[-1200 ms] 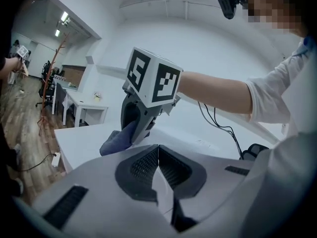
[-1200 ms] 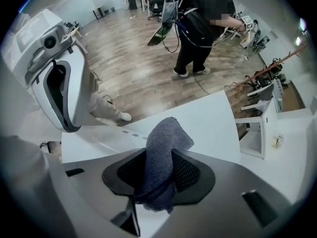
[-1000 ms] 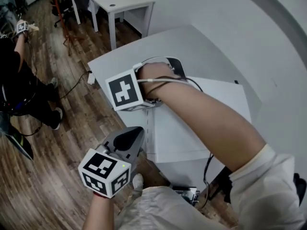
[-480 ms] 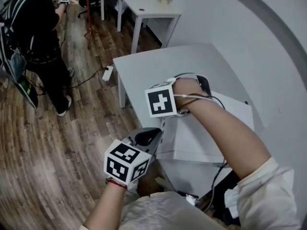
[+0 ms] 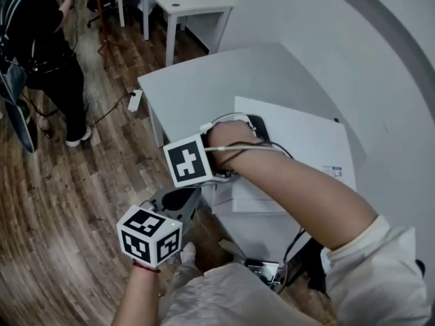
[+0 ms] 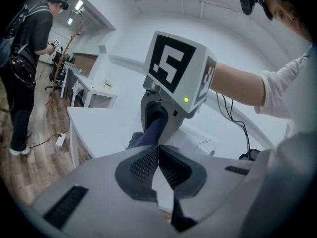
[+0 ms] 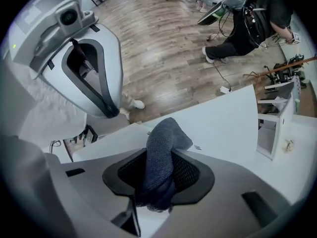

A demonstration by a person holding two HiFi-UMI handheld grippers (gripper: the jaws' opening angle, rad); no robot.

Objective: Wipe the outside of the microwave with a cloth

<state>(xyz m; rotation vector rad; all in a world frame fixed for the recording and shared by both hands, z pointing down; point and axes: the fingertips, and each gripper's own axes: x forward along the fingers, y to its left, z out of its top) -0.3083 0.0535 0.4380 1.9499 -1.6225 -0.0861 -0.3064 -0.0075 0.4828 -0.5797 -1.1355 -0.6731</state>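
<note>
Blue cloth (image 7: 166,133) at the left edge of the microwave (image 5: 306,138)

Points the right gripper (image 7: 161,165) steeply down at the left edge of the white microwave. Pinches the bunched, knitted cloth between its fingers, with the free end sticking out past the tips above the white top; cannot tell if touching. Holds the left gripper (image 6: 158,155) nearer and to the left, apart from the microwave, with fingers closed together on nothing. Rests the microwave on the pale grey desk (image 5: 204,80). Shows also a person (image 5: 41,39) in dark clothes, far left on the wooden floor (image 5: 75,202).
</note>
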